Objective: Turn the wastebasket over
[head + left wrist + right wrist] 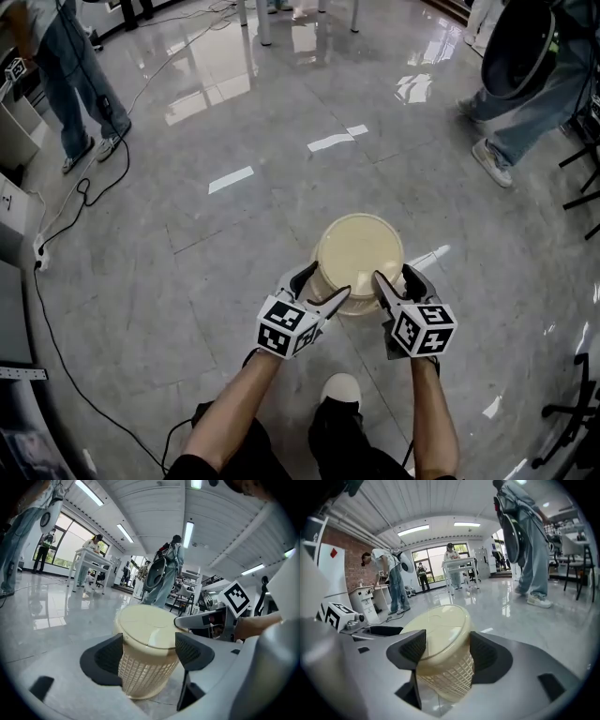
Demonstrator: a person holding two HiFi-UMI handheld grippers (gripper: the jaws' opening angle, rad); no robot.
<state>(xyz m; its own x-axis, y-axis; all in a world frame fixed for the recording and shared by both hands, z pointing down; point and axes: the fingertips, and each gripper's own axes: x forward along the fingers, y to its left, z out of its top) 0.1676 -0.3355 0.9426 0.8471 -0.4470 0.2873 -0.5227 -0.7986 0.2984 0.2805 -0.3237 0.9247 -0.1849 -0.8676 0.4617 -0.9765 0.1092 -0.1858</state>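
1. Wastebasket [361, 248]: cream, with latticed side walls. It stands on the grey polished floor [216, 244] with a closed flat face turned up, just beyond the wearer's feet and near the middle of the scene.
2. Left gripper [328, 279]: set at the near-left edge of the wastebasket. Its jaws are spread wide and grip nothing. In the left gripper view the wastebasket's upper band shows between the two dark pads [110, 656]. Whether either pad touches the band cannot be told.
3. Right gripper [394, 274]: set at the near-right edge of the wastebasket, just beside the left gripper. Its jaws are likewise fully parted and hold nothing. In the right gripper view the wastebasket sits framed between its pads [485, 653]; contact is uncertain.
4. Marker cubes [286, 328]: one on each gripper, at the near end, above the wearer's bare forearms [230, 403].
5. Bystanders: one person stands at the far left [75, 66] and another at the far right [534, 84], both well apart from the wastebasket.
6. Black cable [84, 192]: trails across the floor on the left.
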